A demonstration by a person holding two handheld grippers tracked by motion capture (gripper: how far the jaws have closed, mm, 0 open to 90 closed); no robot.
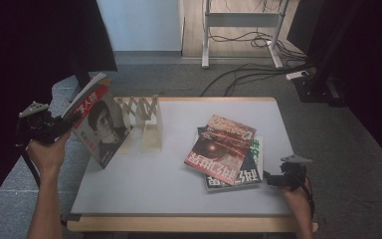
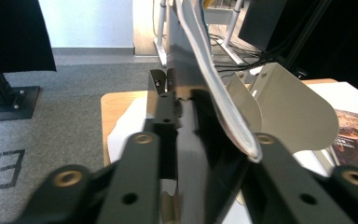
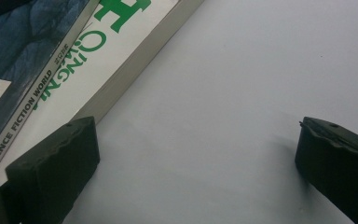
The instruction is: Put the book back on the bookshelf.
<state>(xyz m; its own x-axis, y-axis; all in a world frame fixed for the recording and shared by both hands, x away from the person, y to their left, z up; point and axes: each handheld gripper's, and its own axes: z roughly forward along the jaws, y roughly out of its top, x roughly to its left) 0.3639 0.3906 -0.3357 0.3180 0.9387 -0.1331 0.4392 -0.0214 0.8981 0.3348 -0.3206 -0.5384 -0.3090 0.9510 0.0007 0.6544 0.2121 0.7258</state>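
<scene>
The left gripper [image 1: 54, 125], clamped on the upright magazine [image 1: 99, 124] at the table's far-left edge, holds it just left of the rack [image 1: 146, 122], while the right gripper [image 1: 273, 179] rests open near the stack [image 1: 229, 152]

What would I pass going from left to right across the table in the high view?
Left gripper → magazine with a face on its cover, held up at the table's left edge → cream folding rack → stack of magazines lying flat → right gripper.
</scene>
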